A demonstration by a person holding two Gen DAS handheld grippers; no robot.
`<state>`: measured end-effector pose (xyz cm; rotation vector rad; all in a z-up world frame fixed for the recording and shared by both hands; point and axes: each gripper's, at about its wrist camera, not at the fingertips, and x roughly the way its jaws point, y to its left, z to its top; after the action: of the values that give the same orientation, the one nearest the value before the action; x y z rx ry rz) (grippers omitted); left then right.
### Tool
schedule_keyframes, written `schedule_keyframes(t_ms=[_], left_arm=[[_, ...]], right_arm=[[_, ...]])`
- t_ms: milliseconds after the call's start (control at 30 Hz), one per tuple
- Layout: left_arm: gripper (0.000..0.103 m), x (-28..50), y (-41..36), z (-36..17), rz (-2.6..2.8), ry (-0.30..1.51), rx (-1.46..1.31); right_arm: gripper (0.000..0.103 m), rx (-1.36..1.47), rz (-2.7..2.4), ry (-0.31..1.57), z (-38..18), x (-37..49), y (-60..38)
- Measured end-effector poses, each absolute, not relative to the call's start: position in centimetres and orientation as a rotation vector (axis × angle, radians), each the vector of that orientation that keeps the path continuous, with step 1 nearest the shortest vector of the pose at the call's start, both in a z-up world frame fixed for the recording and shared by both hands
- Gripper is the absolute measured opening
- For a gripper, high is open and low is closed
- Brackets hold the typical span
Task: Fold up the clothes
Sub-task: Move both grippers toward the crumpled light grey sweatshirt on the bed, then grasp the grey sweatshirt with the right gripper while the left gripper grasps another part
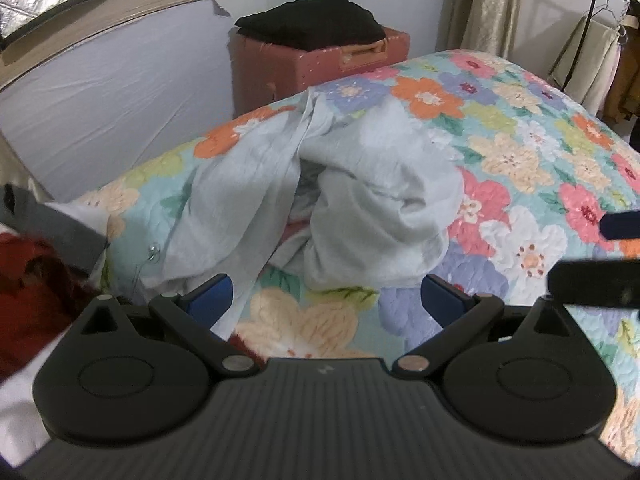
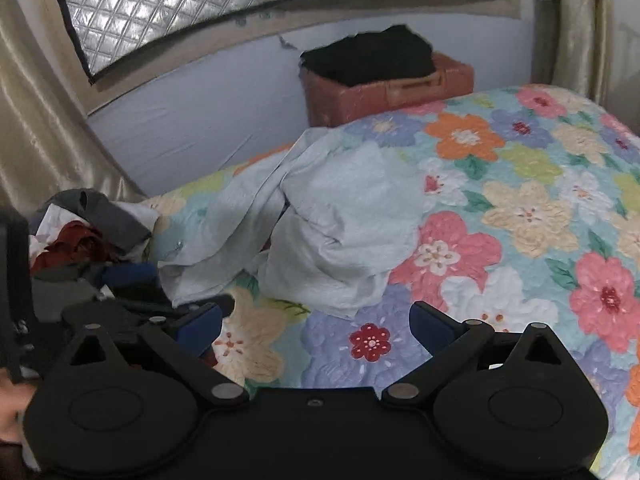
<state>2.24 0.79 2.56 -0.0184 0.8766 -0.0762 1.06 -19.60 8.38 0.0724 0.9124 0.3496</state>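
A crumpled pale blue-grey garment lies bunched on the floral bedspread; it also shows in the right wrist view. My left gripper is open and empty, just short of the garment's near edge, its blue pads wide apart. My right gripper is open and empty, hovering over the bedspread just in front of the garment. Part of the right gripper shows at the right edge of the left wrist view.
A pile of unfolded clothes, red, grey and white, lies at the left of the bed. A folded black stack sits on a pink suitcase beyond the bed. Curtains and a clothes rack stand at the back right.
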Motion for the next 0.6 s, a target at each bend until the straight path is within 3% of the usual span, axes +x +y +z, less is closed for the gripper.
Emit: schedule_keyframes(t_ms=[367, 600], left_arm=[[0.102, 8.2, 1.6, 3.7, -0.152, 0.962, 0.004], [0.102, 10.0, 6.5, 1.9, -0.074, 0.908, -0.343]], right_arm=[[0.102, 0.155, 0.431, 1.007, 9.5, 5.9, -22.1], [0.102, 0.263, 0.413, 1.001, 7.9, 9.3, -22.8]])
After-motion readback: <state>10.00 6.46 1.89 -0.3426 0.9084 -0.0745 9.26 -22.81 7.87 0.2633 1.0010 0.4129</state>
